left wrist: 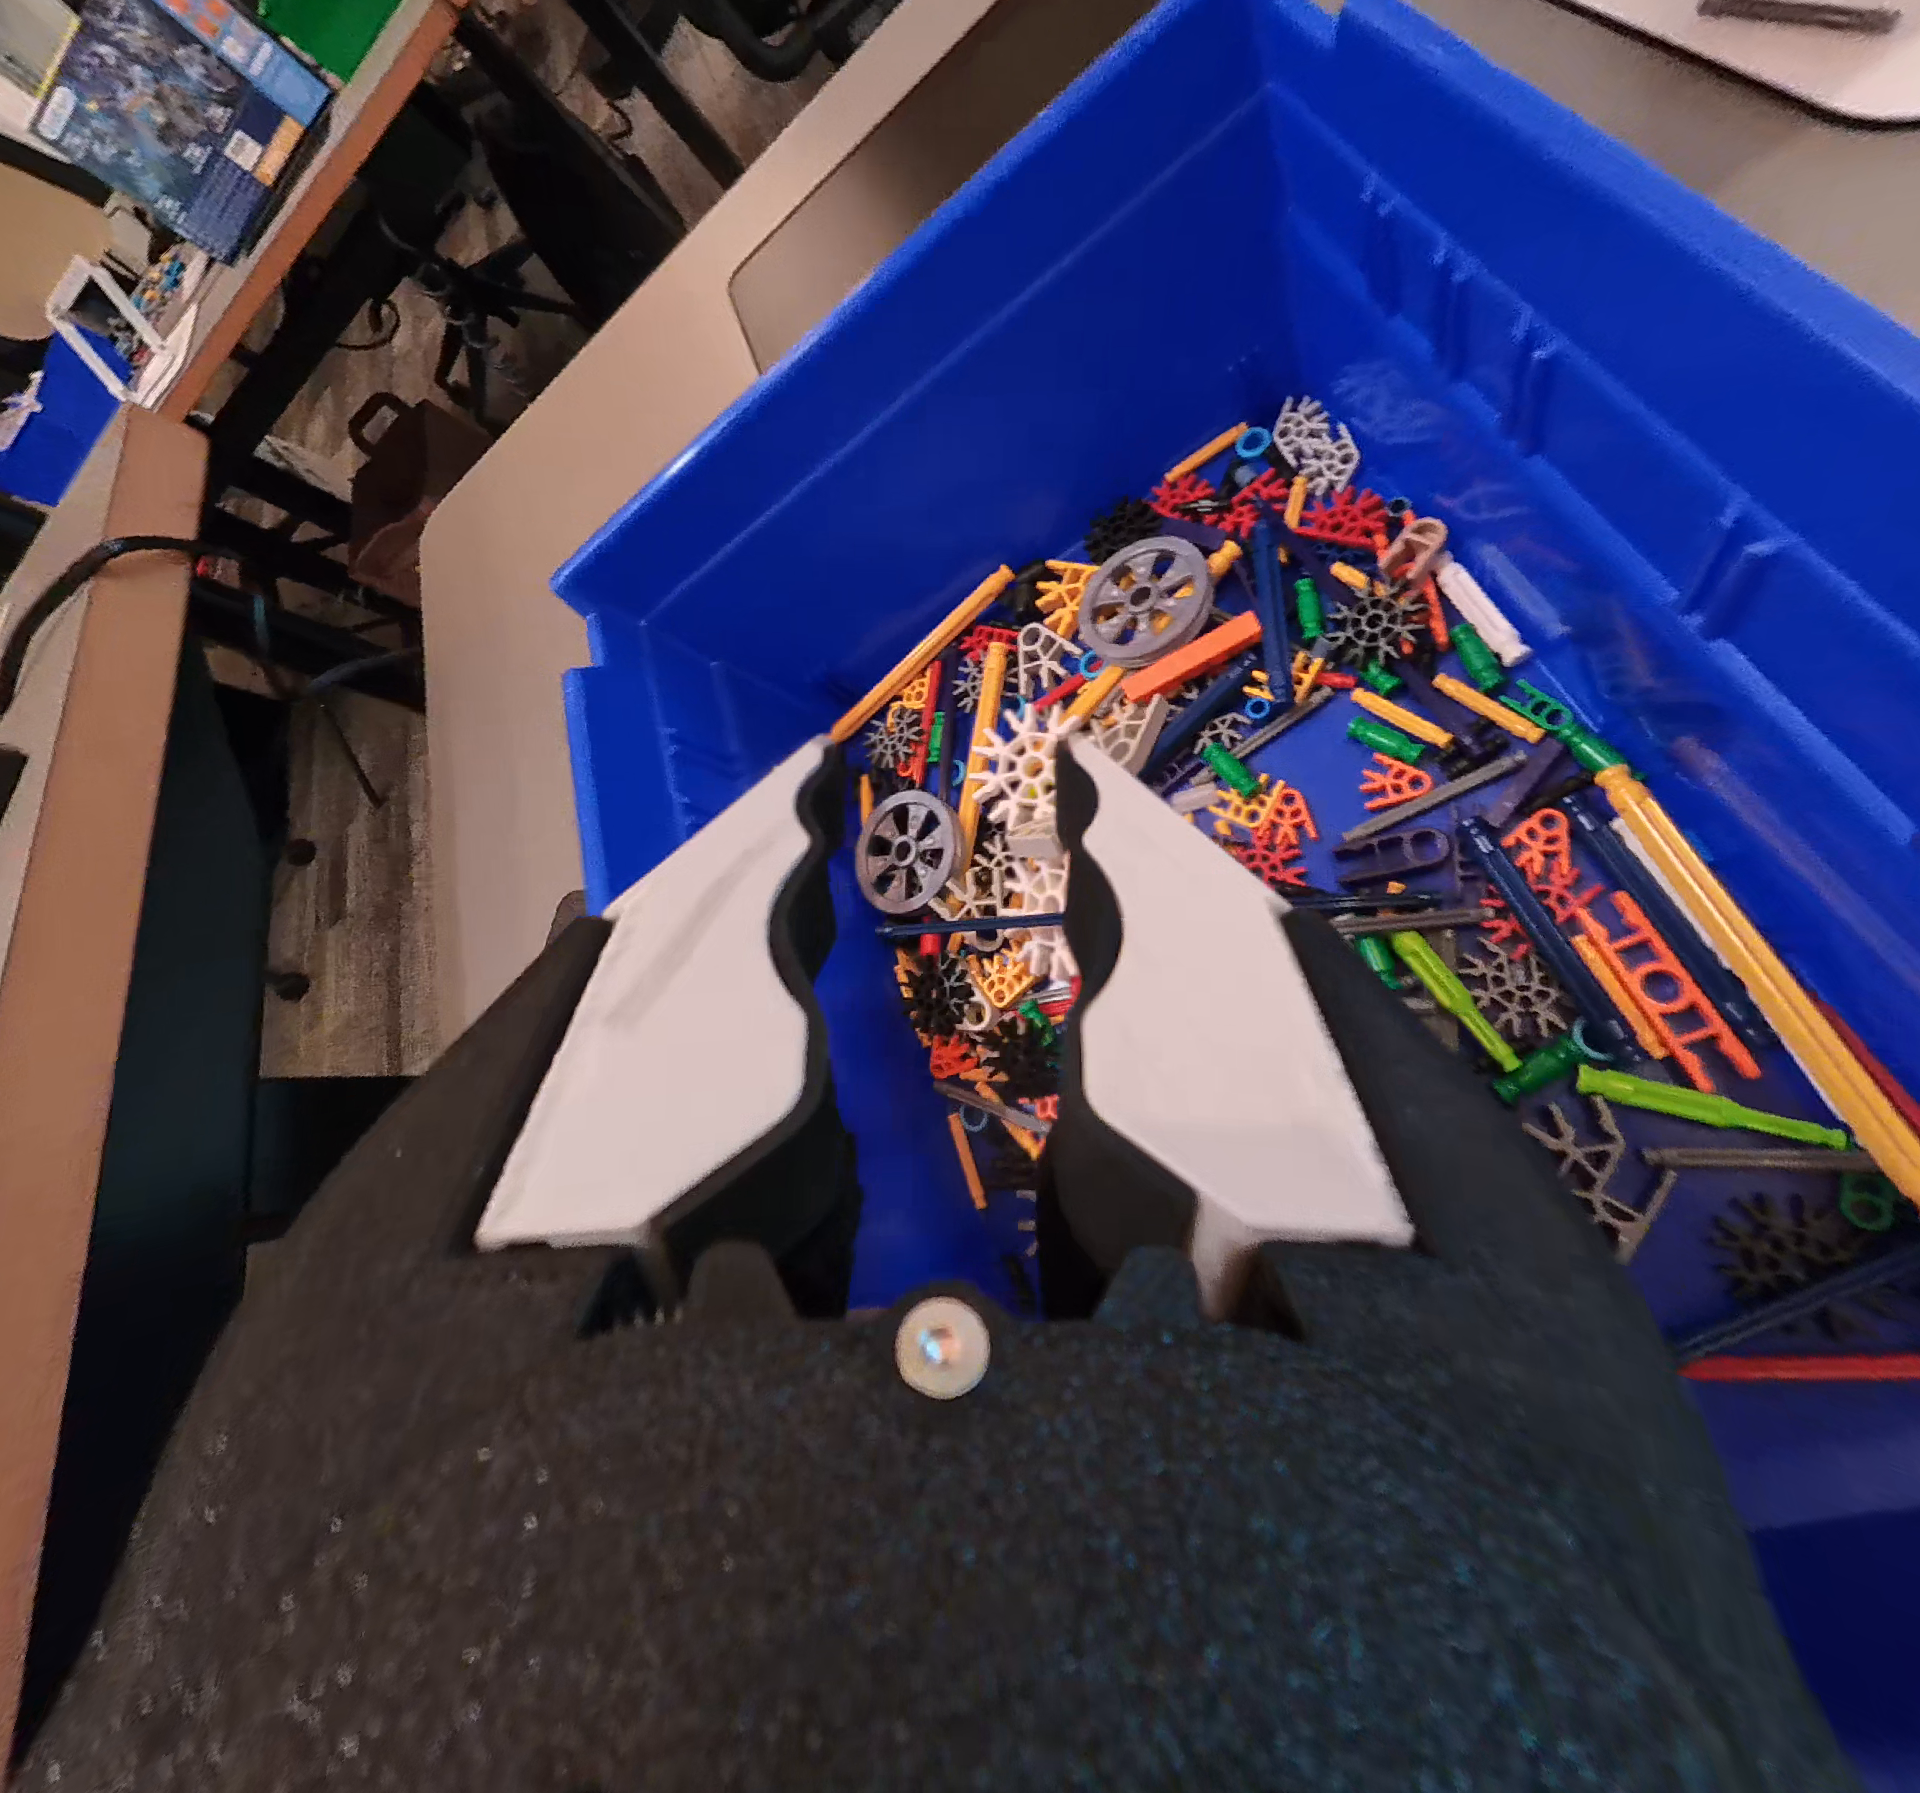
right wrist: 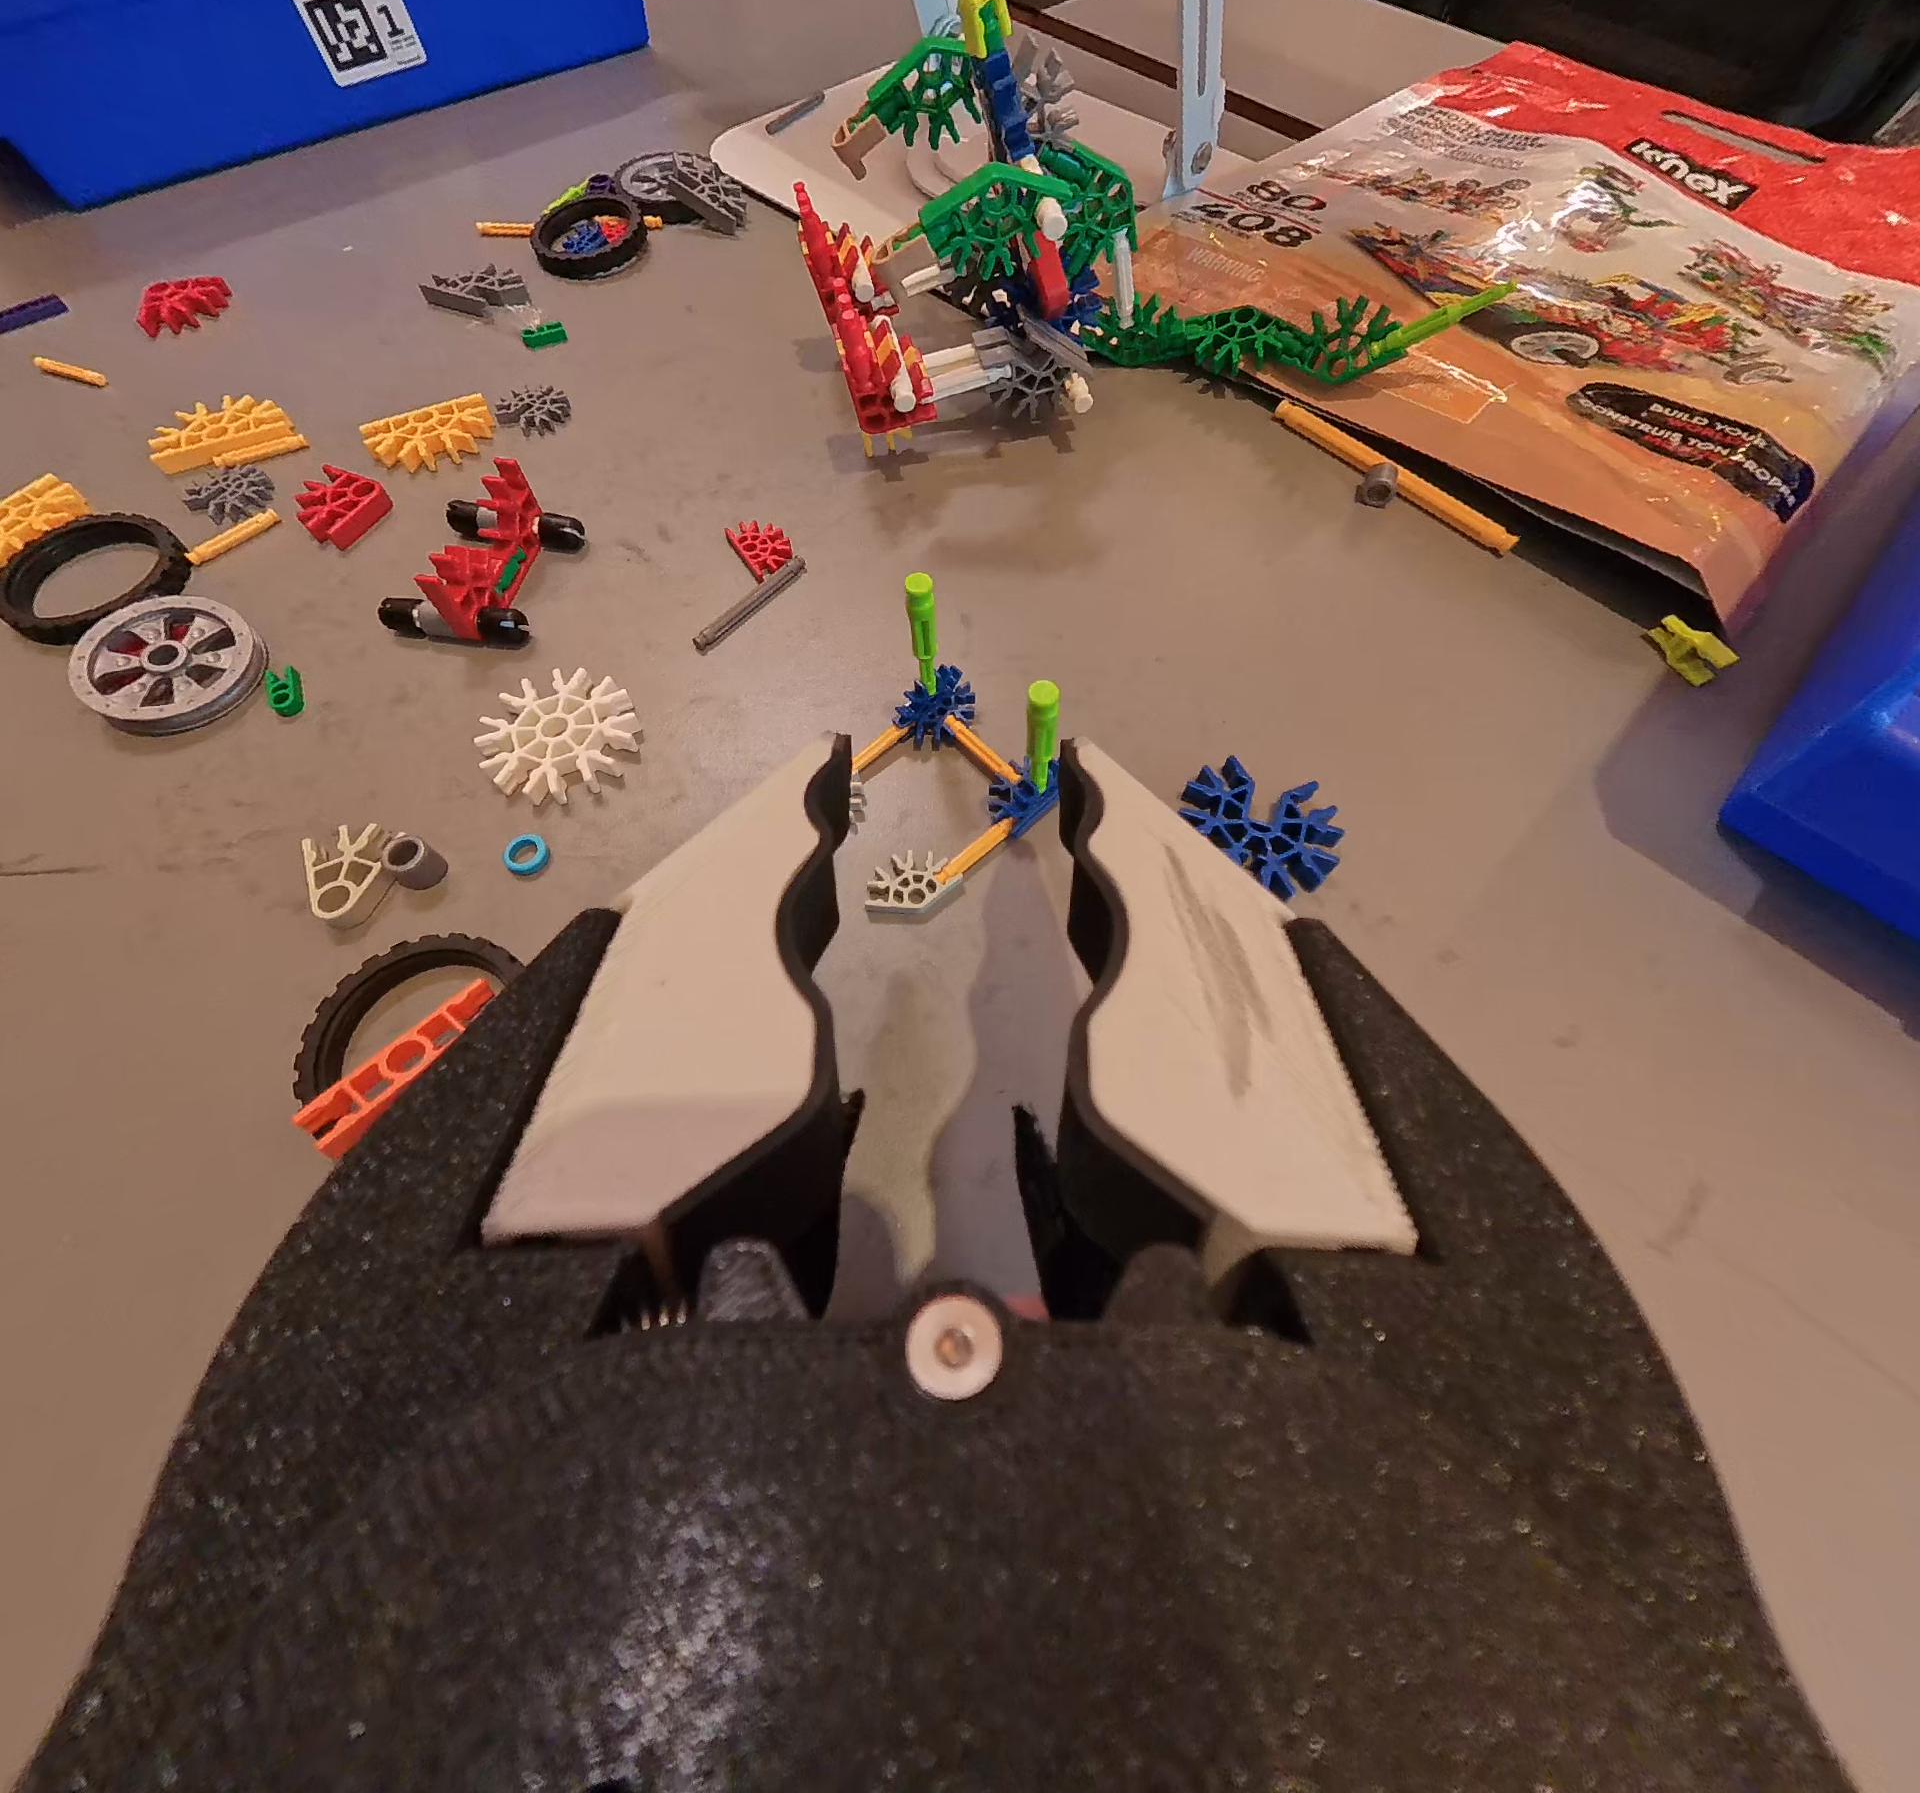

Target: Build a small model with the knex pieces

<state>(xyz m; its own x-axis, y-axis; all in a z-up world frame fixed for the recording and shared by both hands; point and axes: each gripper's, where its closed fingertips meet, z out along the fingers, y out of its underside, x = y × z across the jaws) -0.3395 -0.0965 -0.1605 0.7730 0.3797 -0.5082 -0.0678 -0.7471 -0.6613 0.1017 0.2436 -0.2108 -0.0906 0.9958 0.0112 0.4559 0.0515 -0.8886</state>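
My left gripper [left wrist: 948, 756] is open and empty, held over a blue bin [left wrist: 1039, 309] full of loose construction-toy rods and connectors. A white snowflake connector [left wrist: 1023, 767] and a grey wheel [left wrist: 909, 852] lie right below its tips. My right gripper [right wrist: 951, 756] is open and empty, low over the grey table [right wrist: 1247, 621]. Its tips flank a small assembly [right wrist: 971, 777] of blue connectors, orange rods, a grey connector and two upright lime rods. A pair of blue connectors [right wrist: 1262, 824] lies just right of it.
Loose pieces lie at left: white snowflake connector [right wrist: 556, 730], grey wheel [right wrist: 166, 665], black tyres [right wrist: 88, 571], red and yellow connectors. A larger green and red model [right wrist: 997, 257] stands behind, by a toy packaging bag [right wrist: 1558, 289]. Blue bins stand at the far left [right wrist: 208, 8] and right [right wrist: 1839, 767].
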